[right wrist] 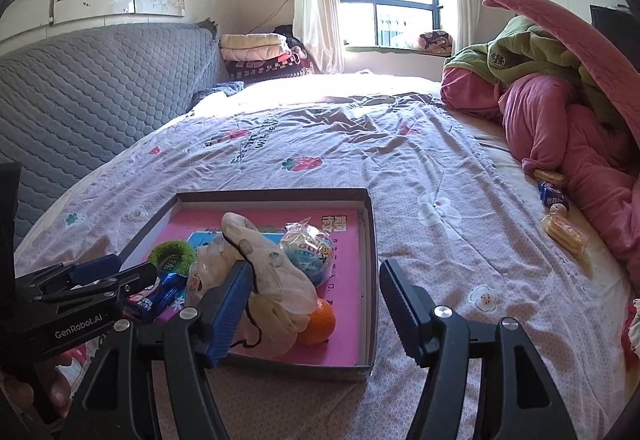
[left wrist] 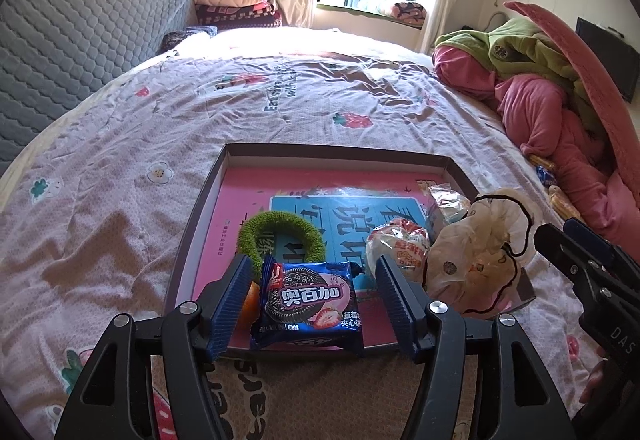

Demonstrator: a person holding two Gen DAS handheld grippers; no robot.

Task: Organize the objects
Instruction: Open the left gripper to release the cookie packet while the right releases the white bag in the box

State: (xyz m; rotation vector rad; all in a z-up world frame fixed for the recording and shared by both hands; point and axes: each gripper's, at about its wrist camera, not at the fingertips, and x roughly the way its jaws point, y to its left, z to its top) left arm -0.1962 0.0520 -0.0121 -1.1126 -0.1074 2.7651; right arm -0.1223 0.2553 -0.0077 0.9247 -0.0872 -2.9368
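two grippers stand wide and empty: left gripper [left wrist: 312, 304] brackets the cookie packet [left wrist: 308, 304] at the tray's [left wrist: 332, 152] near rim, seemingly just placed, so next fetch bedside snacks [right wrist: 564, 232] beyond the right gripper [right wrist: 316, 312].

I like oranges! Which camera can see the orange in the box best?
The right wrist view. There the orange sits in the open at the near end of the box, only partly covered by the plastic bag. In the left wrist view just a sliver peeks out behind the left gripper.
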